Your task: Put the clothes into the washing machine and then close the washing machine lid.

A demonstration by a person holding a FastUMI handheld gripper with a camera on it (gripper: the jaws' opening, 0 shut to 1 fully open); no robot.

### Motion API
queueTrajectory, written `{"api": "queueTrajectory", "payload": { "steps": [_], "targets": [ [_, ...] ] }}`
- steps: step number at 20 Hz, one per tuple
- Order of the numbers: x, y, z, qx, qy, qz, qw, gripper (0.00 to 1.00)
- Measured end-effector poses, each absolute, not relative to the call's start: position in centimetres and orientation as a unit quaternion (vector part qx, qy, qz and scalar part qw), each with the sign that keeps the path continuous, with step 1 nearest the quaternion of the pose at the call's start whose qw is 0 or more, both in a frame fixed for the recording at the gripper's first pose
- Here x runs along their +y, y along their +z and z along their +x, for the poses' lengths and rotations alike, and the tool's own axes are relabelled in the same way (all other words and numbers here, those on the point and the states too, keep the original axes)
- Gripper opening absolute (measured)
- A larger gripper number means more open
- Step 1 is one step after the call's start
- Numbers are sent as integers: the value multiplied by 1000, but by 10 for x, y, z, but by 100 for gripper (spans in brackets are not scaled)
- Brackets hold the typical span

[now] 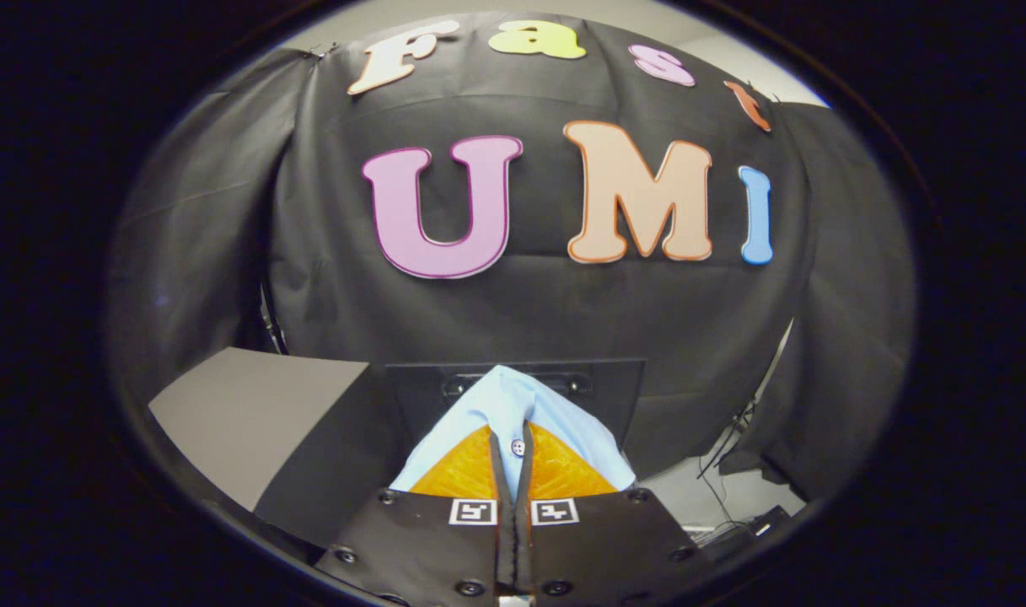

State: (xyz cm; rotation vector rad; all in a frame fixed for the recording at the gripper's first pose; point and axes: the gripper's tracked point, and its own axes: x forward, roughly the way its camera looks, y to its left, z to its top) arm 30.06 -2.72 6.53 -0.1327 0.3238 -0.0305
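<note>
- Gripper was clamped on a light blue shirt; jaws nearly together, cloth pinched between both fingers.
- A shirt button sat right at the pinch line.
- Shirt was bunched over the fingertips, lifted clear of the grey tabletop.
- A dark boxy unit stood just beyond the shirt; couldn't tell if it was the washer.
- Cables lay off to the right, by the cloth wall.

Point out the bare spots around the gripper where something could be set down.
The gripper is shut on the light blue shirt. The grey surface beside the fingers, running to the black cloth wall, is bare. The floor on the other side is crowded with cables.
</note>
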Motion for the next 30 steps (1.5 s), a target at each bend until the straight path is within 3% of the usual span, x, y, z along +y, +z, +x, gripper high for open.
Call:
{"api": "queueTrajectory", "payload": {
  "steps": [6,13,14,21,29,30],
  "targets": [
    [-59,-22,319,211,-54,-45,975,1],
    [-58,-74,326,240,-56,-57,967,2],
    [-58,-80,327,243,-54,-66,966,7],
    [-59,-113,327,262,-59,-74,960,14],
    [-63,-150,321,271,-62,-58,959,28],
    [-61,-148,323,266,-59,-55,961,39]
  ]
}}
